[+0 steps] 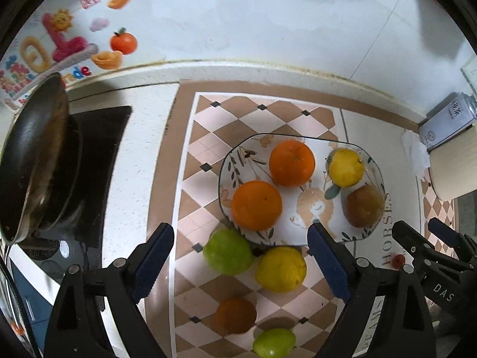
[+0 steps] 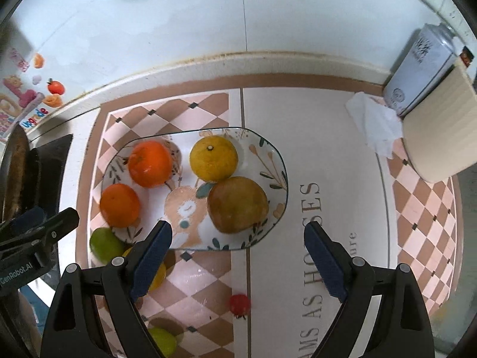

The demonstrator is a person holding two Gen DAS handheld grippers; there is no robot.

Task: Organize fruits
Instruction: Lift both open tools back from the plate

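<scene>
Both the left gripper [image 1: 241, 264] and the right gripper [image 2: 238, 261] hover wide open and empty above the plate [image 1: 238, 155] holding four fruits, so next comes grabbing the green fruit [image 1: 228, 252] lying near it on the tabletop [image 1: 137, 161].

The left gripper [image 1: 241, 264] hangs over a checkered mat [image 1: 208, 137], its blue-padded jaws wide apart with nothing between them. Beyond it a patterned plate [image 1: 301, 208] holds two oranges [image 1: 292, 163] [image 1: 256, 205], a lemon [image 1: 345, 167] and a brown fruit [image 1: 364, 205]. Just beside the plate's near rim lie a green fruit [image 1: 228, 251] and a yellow fruit [image 1: 280, 268]. Nearer still sit a dark orange fruit [image 1: 235, 315] and a second green one [image 1: 274, 343]. The right gripper [image 1: 429, 238] shows at the right edge. A dark pan [image 1: 38, 155] sits on a stove at left.
</scene>
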